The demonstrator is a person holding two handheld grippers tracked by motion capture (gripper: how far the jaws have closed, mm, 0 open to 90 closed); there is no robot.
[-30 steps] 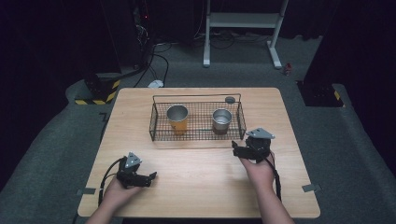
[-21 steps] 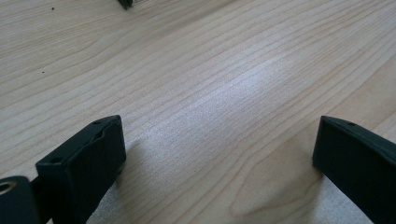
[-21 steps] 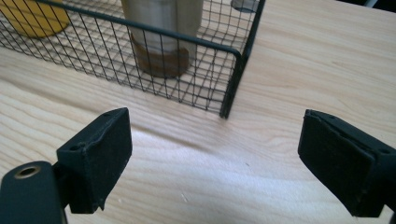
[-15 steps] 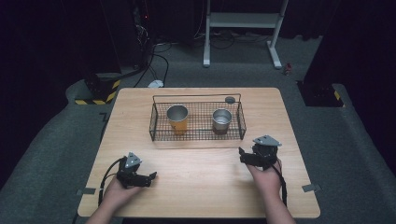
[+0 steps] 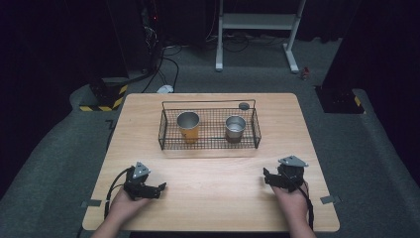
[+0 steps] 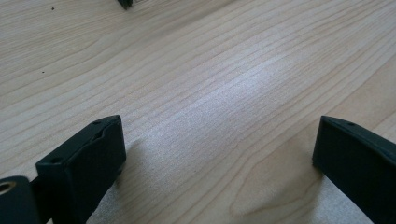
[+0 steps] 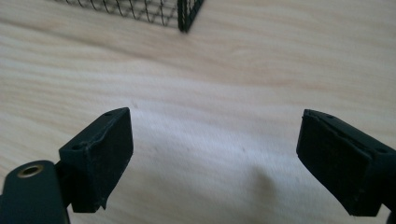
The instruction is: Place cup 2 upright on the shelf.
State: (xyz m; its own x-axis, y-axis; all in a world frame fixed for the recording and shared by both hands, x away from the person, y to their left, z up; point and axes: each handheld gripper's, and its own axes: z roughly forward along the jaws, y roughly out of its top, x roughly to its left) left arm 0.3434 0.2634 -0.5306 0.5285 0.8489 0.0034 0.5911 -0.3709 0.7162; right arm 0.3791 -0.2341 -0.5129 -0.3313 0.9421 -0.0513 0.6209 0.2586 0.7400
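Note:
A black wire basket (image 5: 208, 144) stands mid-table with an orange cup (image 5: 188, 127) at its left and a silver metal cup (image 5: 235, 128) at its right, both upright. Near the front left, my left gripper (image 5: 159, 189) lies low over the wood with its jaws pointing right. In the left gripper view the left gripper (image 6: 219, 154) is open, with bare wood between the jaws. At the front right, my right gripper (image 5: 268, 179) points left. The right gripper (image 7: 215, 154) is open too, holding nothing, and the basket's corner (image 7: 187, 14) shows ahead.
A small dark round object (image 5: 243, 105) sits by the basket's back right rim. The wooden table (image 5: 213, 198) has open surface between the two grippers. Dark floor, cables and a white stand's legs (image 5: 257, 29) lie beyond the far edge.
The right gripper has drawn back from the basket toward the near edge, slightly rightward and lower. The left gripper has stayed put.

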